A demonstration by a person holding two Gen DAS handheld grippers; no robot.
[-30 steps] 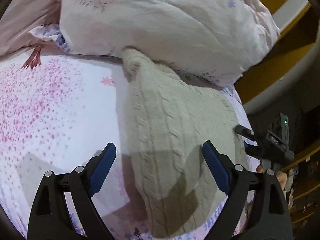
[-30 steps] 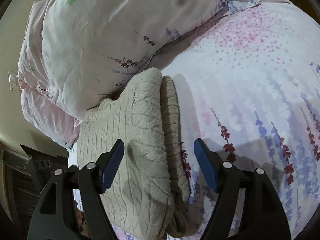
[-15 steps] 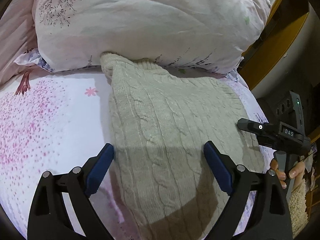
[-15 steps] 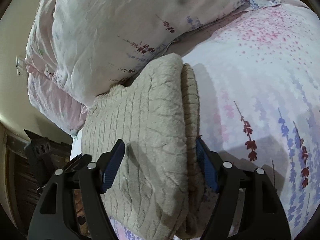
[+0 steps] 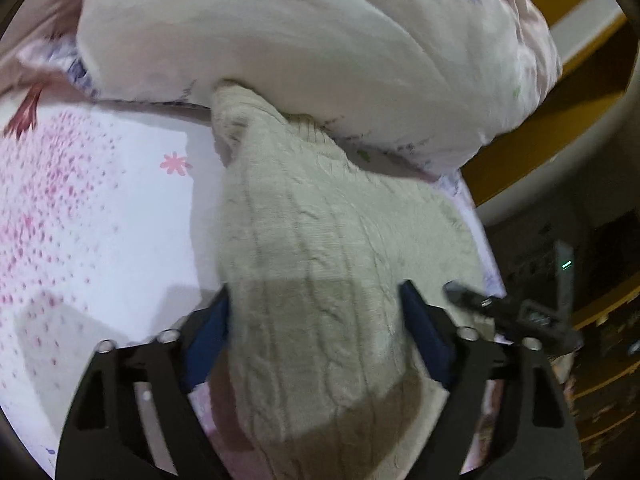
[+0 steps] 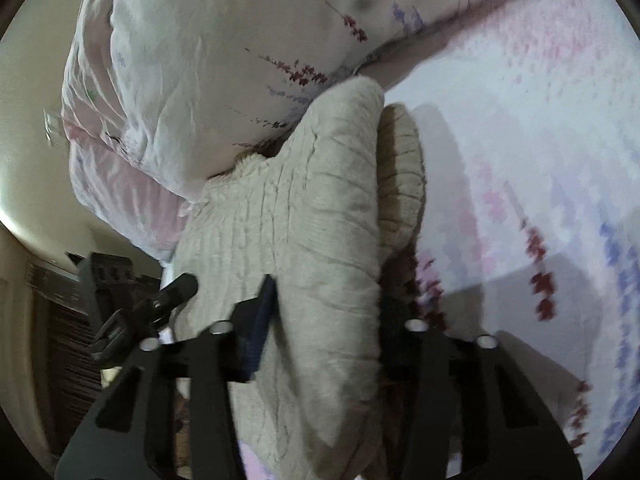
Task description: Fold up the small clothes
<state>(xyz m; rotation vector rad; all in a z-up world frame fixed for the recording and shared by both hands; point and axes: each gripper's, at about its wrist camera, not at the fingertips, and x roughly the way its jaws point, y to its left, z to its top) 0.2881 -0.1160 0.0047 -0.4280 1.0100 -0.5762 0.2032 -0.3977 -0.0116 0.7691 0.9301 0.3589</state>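
Both frames blur. The left tongs (image 5: 316,328) and right tongs (image 6: 326,320) each close on the cream sweater (image 5: 320,256), which hides their pad faces; the pillow (image 5: 312,40) covers its far end.

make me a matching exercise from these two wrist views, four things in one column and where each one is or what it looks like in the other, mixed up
Things:
1. sweater
2. pillow
3. bedsheet
4. left gripper

Descriptions:
A. white with pink speckles and one pink flower
B. beige cable knit, folded over itself
C. black frame with blue pads, either side of the knit
D. puffy, lying over the knit's far end

Pairs: 1-B, 2-D, 3-A, 4-C
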